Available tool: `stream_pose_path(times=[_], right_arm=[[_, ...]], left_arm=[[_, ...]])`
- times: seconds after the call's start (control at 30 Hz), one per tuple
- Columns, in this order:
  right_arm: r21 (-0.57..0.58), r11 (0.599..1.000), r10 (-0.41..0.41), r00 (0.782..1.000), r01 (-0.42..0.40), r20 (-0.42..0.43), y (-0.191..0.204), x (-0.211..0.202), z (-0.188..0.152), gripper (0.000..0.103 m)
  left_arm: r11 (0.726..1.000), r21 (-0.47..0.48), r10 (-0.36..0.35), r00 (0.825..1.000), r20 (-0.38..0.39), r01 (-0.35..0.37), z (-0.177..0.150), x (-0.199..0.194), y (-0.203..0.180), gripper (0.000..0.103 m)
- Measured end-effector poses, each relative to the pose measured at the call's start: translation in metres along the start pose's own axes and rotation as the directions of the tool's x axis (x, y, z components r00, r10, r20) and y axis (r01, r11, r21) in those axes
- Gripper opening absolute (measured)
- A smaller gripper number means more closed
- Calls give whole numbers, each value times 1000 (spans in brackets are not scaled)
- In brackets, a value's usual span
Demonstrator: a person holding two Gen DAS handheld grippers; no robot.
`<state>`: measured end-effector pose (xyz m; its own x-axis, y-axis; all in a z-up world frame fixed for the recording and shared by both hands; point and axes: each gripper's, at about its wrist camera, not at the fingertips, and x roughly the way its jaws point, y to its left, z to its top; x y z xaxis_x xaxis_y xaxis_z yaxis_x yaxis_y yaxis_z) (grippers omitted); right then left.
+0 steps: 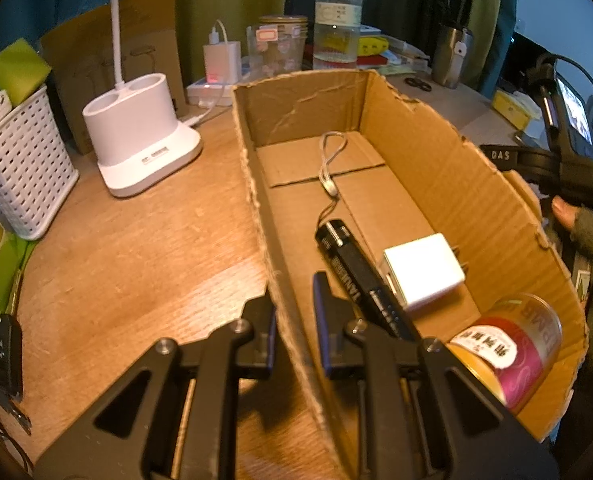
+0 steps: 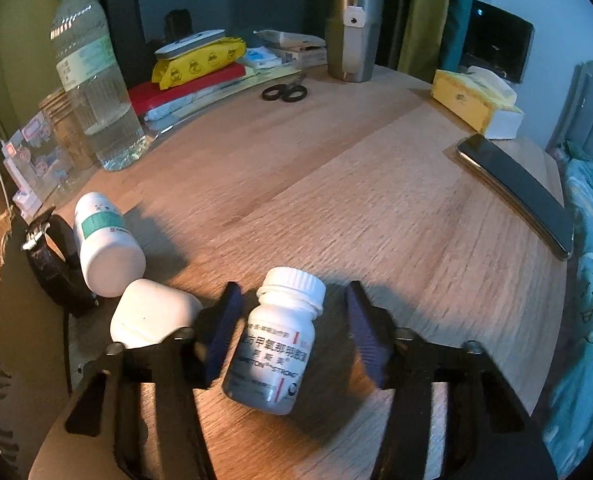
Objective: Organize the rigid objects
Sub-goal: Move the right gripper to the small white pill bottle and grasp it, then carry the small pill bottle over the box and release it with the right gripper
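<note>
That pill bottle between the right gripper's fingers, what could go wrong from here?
The pill bottle stands tilted, with a gap at the right gripper's right-hand pad, so closing could tip or roll it. The white case sits right beside the other finger and may get bumped.

White pill bottle [image 2: 274,342] with black lettering (a red stripe too), pale wood-grain desk [image 2: 356,184], plain brown cardboard box [image 1: 436,168] with a white charger [image 1: 424,270].

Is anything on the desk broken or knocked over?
Yes. The cardboard box looks damaged: its top edges are ragged and torn. Beside it, a white pill bottle with a green label lies tipped on its side on the table, while the other pill bottle stands between the right hand-held gripper's fingers.
</note>
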<state>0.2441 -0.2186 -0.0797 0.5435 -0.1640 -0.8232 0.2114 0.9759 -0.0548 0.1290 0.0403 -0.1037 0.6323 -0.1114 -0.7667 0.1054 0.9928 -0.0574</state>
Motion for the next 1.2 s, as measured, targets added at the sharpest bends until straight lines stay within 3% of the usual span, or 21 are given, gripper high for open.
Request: stream_pose_path(times=[0.07, 0.1, 0.43, 1.2], right_arm=[[24, 1000, 8, 1000, -8, 6, -6, -1, 0, 35], [31, 999, 11, 1000, -12, 8, -8, -2, 0, 35], [44, 996, 72, 996, -74, 44, -12, -13, -7, 34], [-83, 988, 142, 976, -130, 166, 24, -72, -13, 33]], left_arm=[[1000, 0, 0, 1000, -1, 0, 0, 0, 0, 17], [1000, 0, -1, 1000, -1, 1, 0, 0, 0, 17], [1000, -1, -1, 1000, -1, 1, 0, 0, 0, 17], [1000, -2, -1, 1000, -1, 1, 0, 0, -1, 18]])
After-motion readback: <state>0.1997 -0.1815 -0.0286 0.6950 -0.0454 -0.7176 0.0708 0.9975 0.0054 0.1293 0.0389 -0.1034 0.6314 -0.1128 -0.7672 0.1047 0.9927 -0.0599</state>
